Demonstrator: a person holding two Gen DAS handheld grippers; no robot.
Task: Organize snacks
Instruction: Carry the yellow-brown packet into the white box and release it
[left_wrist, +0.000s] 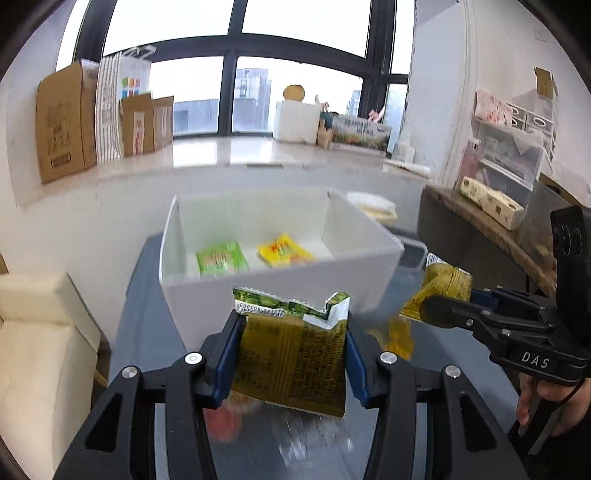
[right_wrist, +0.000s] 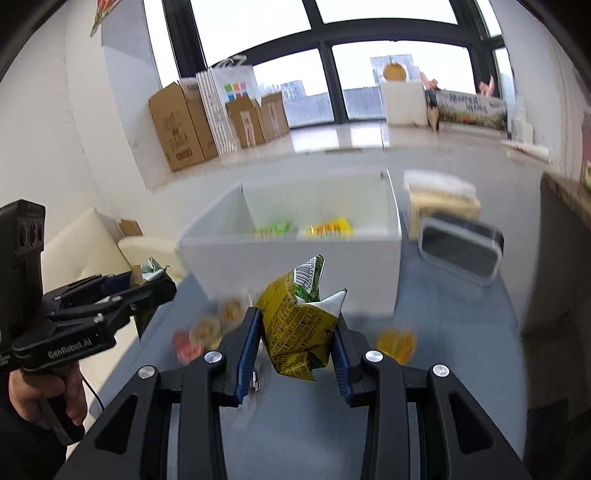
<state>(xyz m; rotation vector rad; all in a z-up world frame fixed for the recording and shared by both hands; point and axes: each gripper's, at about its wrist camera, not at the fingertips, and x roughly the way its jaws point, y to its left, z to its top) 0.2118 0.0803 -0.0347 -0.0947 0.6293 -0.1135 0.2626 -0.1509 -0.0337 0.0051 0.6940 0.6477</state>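
Table (right_wrist: 461, 332) holds white box (right_wrist: 295, 266), dark container (right_wrist: 461, 254).

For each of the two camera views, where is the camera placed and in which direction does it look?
Left wrist: sits on the left tongs, faces the white box and window; they grip a green-yellow snack packet. The right tongs and a hand show at right.
Right wrist: sits on the right tongs, faces the same box; they grip a yellow packet. The left tongs and a hand show at left.
Shared: box, two packets inside, blue table, window.
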